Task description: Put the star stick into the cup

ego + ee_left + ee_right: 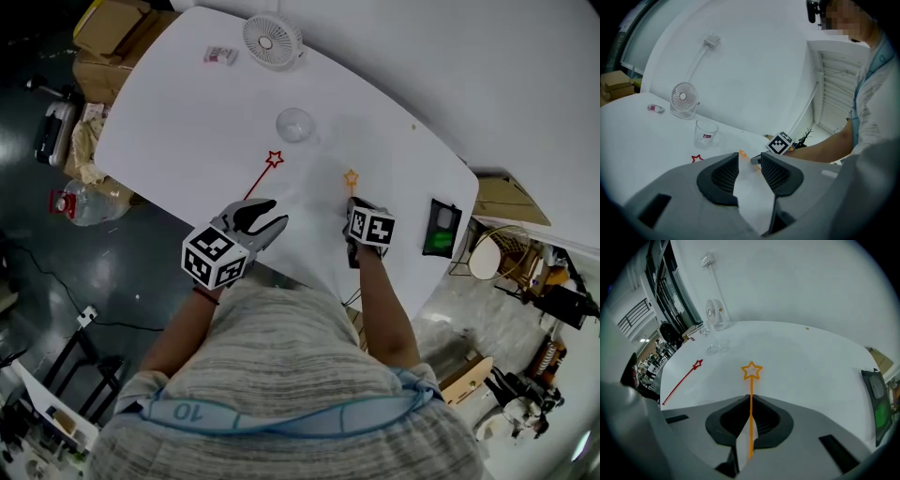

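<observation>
In the head view my right gripper (353, 202) points down at the white table (169, 112), and the orange star stick (351, 178) reaches out from its tips. The clear cup (294, 124) stands upright further up the table, apart from that star. The red star stick (263, 172) lies flat just ahead of my left gripper (269, 216).

Left gripper view — jaws apart, only bare table between them.

Right gripper view — jaws clamped on the orange stick's shaft, its star just ahead of them.
</observation>
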